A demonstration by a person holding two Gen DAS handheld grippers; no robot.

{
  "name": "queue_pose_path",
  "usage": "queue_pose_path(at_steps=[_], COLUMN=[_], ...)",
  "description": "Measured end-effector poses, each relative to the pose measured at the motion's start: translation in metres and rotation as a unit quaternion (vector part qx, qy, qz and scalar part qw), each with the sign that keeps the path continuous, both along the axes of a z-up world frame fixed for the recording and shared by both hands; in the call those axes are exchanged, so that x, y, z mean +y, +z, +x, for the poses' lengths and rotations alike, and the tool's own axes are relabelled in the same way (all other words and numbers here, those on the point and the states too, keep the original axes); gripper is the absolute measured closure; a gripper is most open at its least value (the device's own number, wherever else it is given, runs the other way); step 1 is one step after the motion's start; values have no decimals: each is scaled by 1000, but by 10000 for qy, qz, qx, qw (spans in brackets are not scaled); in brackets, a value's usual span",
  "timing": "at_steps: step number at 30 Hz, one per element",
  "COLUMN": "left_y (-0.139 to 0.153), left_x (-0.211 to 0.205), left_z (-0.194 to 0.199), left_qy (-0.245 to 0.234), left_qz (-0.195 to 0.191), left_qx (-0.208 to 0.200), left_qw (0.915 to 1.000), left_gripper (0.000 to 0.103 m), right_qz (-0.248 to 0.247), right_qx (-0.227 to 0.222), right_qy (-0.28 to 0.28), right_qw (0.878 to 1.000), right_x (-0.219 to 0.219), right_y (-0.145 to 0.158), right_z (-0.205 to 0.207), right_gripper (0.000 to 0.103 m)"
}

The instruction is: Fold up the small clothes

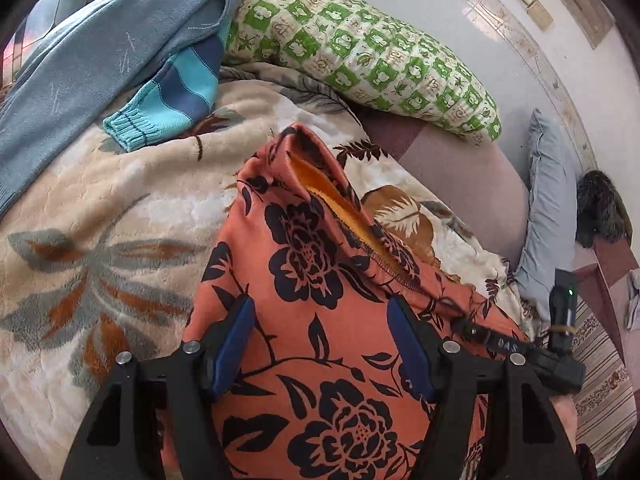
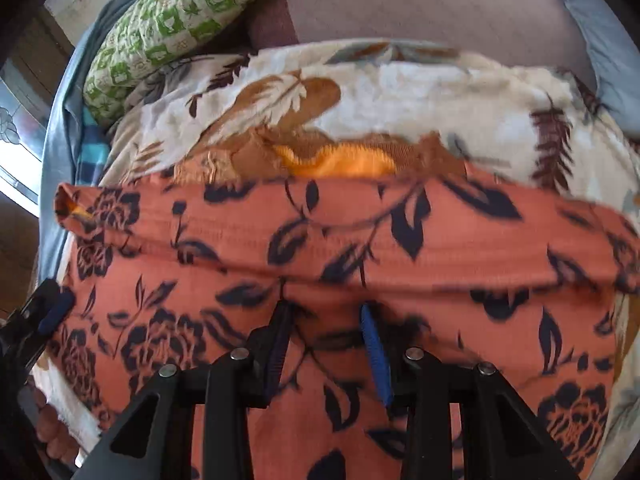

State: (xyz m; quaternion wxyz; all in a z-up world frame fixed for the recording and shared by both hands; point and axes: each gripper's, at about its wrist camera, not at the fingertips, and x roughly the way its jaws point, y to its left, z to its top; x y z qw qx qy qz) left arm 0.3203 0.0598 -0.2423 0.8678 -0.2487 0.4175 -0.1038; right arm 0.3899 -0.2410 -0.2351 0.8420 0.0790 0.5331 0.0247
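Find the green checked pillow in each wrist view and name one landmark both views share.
Left wrist: green pillow at top centre, running down to the right.
Right wrist: top left corner.
Shared landmark: the orange floral garment on the blanket.

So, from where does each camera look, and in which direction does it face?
Left wrist: sits on the left tongs, looks down along open fingers at the orange floral-print garment on the cream leaf-patterned fleece blanket; the right tongs show at its right edge.
Right wrist: sits on the right tongs, faces down at the same garment; the left tongs and a hand show.
Shared: garment, blanket, green checked quilted pillow.
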Motion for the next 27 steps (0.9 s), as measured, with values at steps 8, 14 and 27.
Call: queue_pose_path(at_steps=[8, 14, 27], left_y=[20, 4, 3], left_x=[45, 53, 55], left_z=[6, 9, 12], left_qy=[627, 777, 840], left_qz=[-268, 258, 803], left_qx=[-35, 558, 609], left_qw=[9977, 9951, 9914], left_gripper=[34, 34, 34], right_qz=[846, 1146, 1317], right_qx=[-351, 159, -351], right_qy=[-420, 746, -327], right_qw=[9949, 9905, 9901], right_x=[6, 131, 92], right_y=[35, 19, 24], right_z=[48, 52, 58], right_gripper=[64, 64, 62])
